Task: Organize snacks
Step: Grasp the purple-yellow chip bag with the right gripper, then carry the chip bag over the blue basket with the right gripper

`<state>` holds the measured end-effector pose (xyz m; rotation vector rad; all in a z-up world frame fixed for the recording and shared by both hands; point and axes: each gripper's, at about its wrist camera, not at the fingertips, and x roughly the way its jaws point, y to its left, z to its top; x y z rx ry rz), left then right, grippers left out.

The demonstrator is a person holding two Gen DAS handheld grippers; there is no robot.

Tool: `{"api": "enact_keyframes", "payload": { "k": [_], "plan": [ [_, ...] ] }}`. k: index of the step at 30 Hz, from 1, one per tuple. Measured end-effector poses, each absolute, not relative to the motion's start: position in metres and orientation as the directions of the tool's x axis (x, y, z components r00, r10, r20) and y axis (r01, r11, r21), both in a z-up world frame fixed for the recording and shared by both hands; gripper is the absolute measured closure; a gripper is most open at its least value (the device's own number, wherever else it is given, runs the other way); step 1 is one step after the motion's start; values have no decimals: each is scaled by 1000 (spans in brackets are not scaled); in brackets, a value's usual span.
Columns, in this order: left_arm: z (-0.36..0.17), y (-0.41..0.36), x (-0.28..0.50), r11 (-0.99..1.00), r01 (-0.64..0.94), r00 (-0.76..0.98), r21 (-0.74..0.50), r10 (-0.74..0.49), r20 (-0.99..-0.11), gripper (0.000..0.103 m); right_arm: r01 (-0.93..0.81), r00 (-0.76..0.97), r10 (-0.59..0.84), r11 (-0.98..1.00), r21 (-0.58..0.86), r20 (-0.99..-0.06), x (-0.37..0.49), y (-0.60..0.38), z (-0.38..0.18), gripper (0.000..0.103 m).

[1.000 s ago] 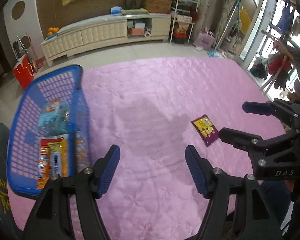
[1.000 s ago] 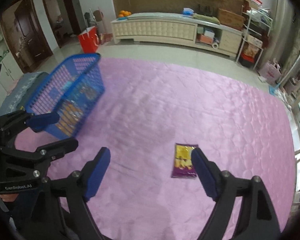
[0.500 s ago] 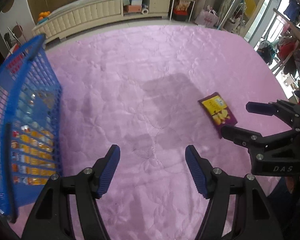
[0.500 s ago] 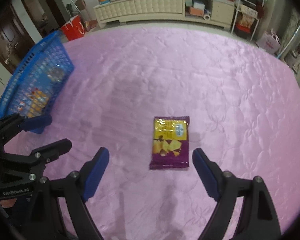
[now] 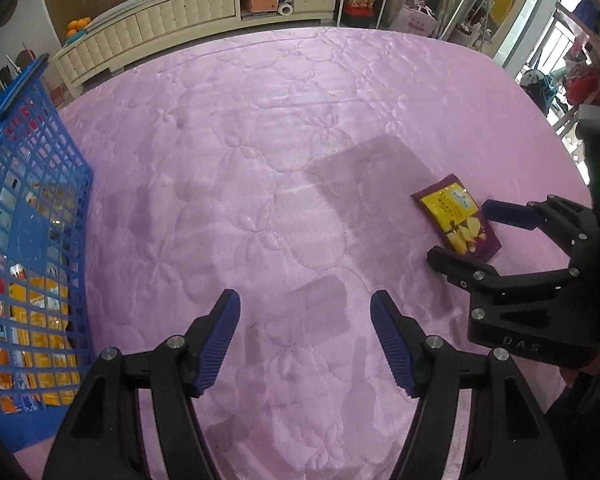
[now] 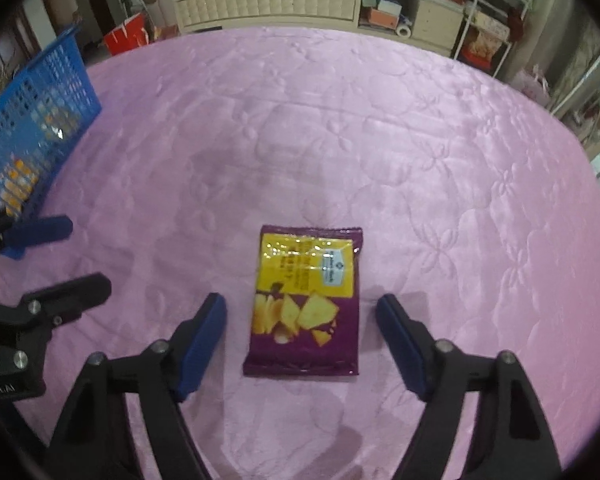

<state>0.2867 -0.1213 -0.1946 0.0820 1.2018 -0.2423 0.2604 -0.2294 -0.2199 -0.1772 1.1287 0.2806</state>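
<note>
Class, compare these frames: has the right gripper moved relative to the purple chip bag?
Yes. The right gripper has come down over the chip bag, which lies flat on the pink cover, now between its closing jaws.

The snack packet (image 6: pixel 305 300) is glossy purple and yellow foil that catches the light, lying on a pink quilted cloth (image 6: pixel 380 140) with a soft satin sheen and stitched flower patterns. The basket (image 5: pixel 28 216) is smooth blue plastic lattice. The fingers (image 6: pixel 200 340) look like matt black plastic with ribbed blue pads and small metal screws.
</note>
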Motion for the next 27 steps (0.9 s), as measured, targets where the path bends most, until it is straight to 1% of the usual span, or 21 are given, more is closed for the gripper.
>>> {"api": "enact_keyframes", "payload": {
  "k": [2,3,4,5,9,14,18,27],
  "plan": [
    [-198,-123,287,972,229,341,-58,-135,-930,37,-324,413,142,946,0,-900,257,-227,-220,33],
    [-198,-124,287,972,226,341,-57,-134,-931,37,-328,421,144,945,-3,-896,255,-226,-219,38],
    [-198,-124,288,973,224,339,-59,-134,-931,37,-332,430,149,943,-2,-891,253,-226,-218,49],
    [-199,-124,288,974,220,338,-61,-135,-931,37,-334,437,154,942,-1,-886,250,-224,-217,51],
    [-194,-121,282,973,222,356,-55,-134,-925,37,-340,434,151,940,-7,-888,244,-219,-217,51],
    [-168,-108,268,973,225,395,-52,-140,-908,37,-345,435,171,938,12,-884,237,-214,-205,51],
    [-144,-100,257,976,214,441,-39,-133,-888,37,-352,460,199,936,28,-865,224,-207,-182,51],
    [-92,-66,223,981,191,540,-28,-129,-832,37,-404,549,239,915,-4,-801,196,-179,-112,51]
  ]
}}
